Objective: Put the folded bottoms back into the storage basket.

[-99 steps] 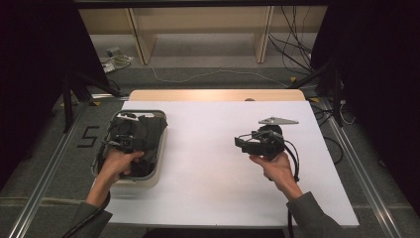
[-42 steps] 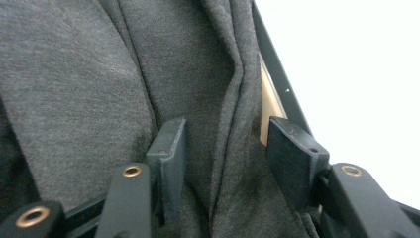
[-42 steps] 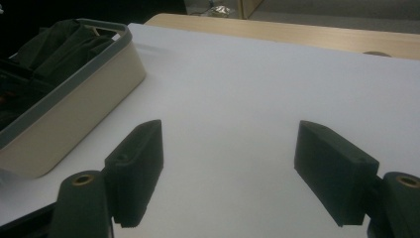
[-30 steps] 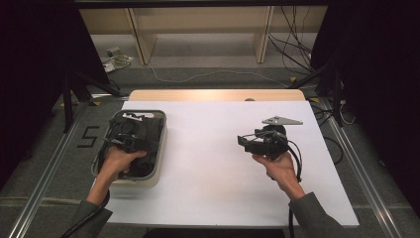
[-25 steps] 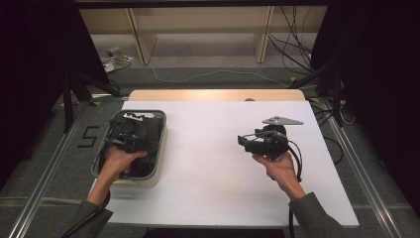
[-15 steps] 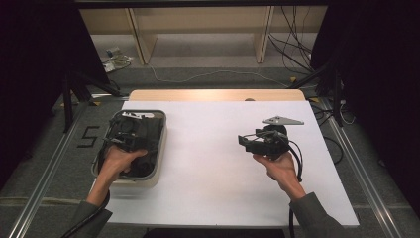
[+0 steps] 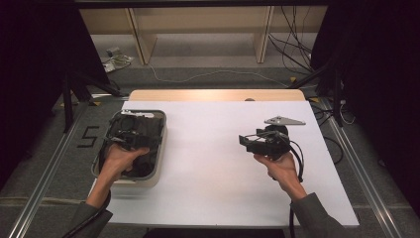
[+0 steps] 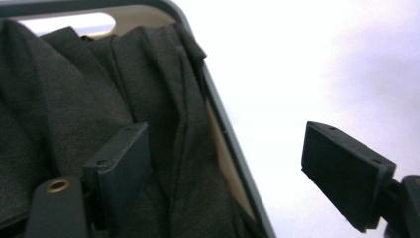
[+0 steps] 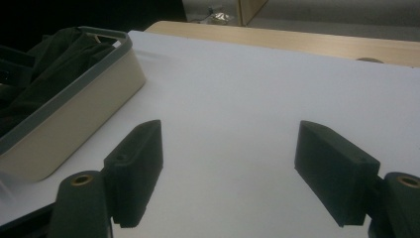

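Dark cloth (image 8: 74, 104) against left jaws

White-topped table (image 7: 213, 163), centre of room; bare wooden strip (image 7: 213, 95) along far edge. Grey floor (image 7: 208, 74) around and beyond. Pale wooden shelf frame (image 7: 198, 25) at far side, two uprights to floor. Black curtains (image 7: 29, 59) at left and right, dim. Black stand legs (image 7: 74, 94) at far left. Metal rails (image 7: 44, 183) on floor, either side of table. Black numeral 5 (image 7: 87, 137) marked on floor, left. Loose black cables (image 7: 292, 39) at far right; white cord (image 7: 208, 75) across far floor.
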